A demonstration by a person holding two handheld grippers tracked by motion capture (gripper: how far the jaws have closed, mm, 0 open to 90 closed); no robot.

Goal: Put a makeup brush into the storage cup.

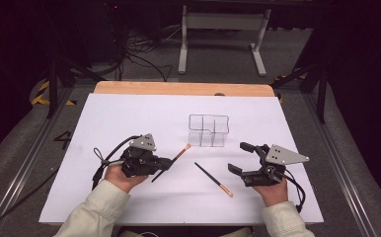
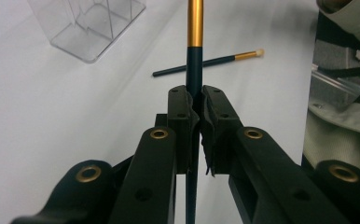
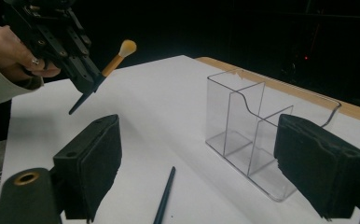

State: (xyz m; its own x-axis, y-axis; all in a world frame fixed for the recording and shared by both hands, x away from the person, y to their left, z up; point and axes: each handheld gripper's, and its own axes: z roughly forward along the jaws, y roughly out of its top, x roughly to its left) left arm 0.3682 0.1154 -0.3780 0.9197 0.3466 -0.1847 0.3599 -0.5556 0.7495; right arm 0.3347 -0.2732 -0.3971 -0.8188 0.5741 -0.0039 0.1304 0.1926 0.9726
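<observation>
Left gripper clamped tight on a makeup brush. Jaws pinch the dark handle; the gold collar sits just ahead of the tips, and the tail of the handle runs back between the jaws. In the right gripper view this brush is off the table, tuft up and tilted.

Right gripper stands wide open, nothing between the jaws. A second brush lies flat on the white sheet just ahead of and between those jaws. Past the right-hand jaw stands the clear organizer, upright, compartments empty.

Handling, by judgement: brushes are light, thin, stiff rods with a smooth lacquered handle, so likely to pivot or slip in the pads. Best hold is on the dark handle near the collar, never on the soft tuft. The organizer looks like light hard plastic; a nudge could slide or tip it.
</observation>
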